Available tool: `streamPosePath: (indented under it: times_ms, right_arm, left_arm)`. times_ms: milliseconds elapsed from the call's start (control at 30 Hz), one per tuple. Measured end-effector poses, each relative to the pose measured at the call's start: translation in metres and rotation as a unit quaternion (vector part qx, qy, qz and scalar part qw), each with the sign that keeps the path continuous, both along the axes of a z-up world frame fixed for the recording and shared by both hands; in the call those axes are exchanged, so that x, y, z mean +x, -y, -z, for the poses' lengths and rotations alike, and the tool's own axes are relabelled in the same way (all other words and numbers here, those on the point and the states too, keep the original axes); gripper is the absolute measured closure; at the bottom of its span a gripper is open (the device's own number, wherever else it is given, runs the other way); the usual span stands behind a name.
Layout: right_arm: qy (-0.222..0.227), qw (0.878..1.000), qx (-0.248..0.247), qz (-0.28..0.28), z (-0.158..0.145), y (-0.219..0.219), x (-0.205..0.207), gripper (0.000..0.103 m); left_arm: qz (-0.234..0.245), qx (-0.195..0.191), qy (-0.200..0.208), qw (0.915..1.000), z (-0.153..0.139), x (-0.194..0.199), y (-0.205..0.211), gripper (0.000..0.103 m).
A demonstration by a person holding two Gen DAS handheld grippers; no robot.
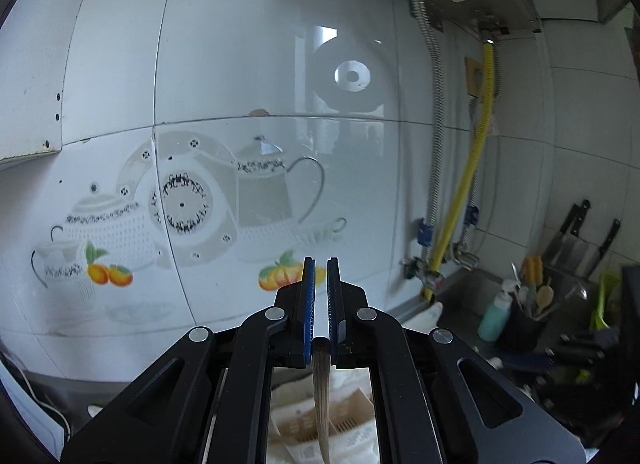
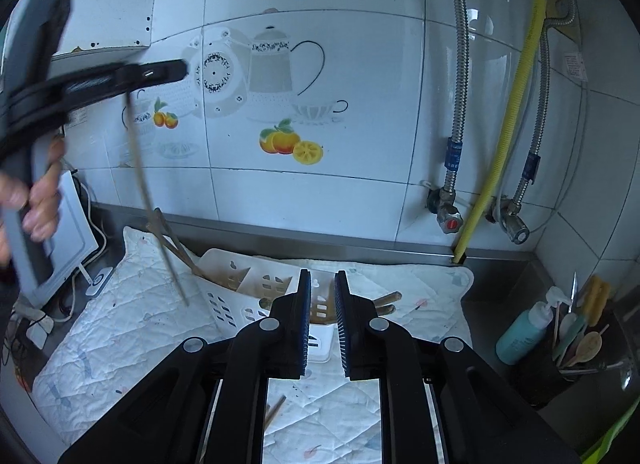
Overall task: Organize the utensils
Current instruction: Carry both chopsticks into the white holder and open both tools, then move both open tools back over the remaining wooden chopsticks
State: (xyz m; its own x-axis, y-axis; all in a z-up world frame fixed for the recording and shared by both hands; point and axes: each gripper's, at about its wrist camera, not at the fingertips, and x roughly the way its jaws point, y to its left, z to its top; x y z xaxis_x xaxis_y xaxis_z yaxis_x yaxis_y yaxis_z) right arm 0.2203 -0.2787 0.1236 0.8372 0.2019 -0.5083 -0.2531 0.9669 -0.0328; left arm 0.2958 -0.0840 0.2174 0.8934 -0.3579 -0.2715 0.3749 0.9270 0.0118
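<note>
My left gripper [image 1: 321,272] is shut on a brown chopstick [image 1: 321,392] that hangs down below its fingers. In the right wrist view the left gripper [image 2: 176,67] is raised at the upper left, with the chopstick [image 2: 156,215] hanging to just above a white slotted utensil holder [image 2: 244,288] on the quilted mat [image 2: 132,328]. Several chopsticks [image 2: 176,248] stick out of the holder's left end, and two more ends [image 2: 386,302] show right of my right gripper [image 2: 322,284], which is open and empty above the holder. One chopstick [image 2: 276,410] lies on the mat below it.
A black cup of spoons and utensils [image 2: 576,344] and a teal bottle [image 2: 524,334] stand at the right, with knives on a rack [image 1: 576,240]. Pipes and valves [image 2: 452,219] run down the tiled wall. A white appliance with cables [image 2: 72,232] sits at the left.
</note>
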Motion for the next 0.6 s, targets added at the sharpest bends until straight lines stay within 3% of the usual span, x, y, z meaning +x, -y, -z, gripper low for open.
streamPosePath:
  times_ms: [167,467,600]
  right_arm:
    - [0.01,1.0,0.004,-0.007,0.005,0.003,-0.013,0.09]
    - [0.0,1.0,0.018,-0.023,0.027,-0.003,-0.034,0.084]
    - [-0.009,1.0,0.015,-0.022,0.041,-0.009,-0.048,0.081]
  left_arm:
    - [-0.022,-0.007,0.008,0.9997,-0.004,0.03,-0.001,0.099]
    - [-0.033,-0.007,-0.047,0.9984,0.037,0.059,-0.005,0.098]
    - [-0.027,-0.004,-0.051,0.9983,0.04,0.049,-0.004,0.084]
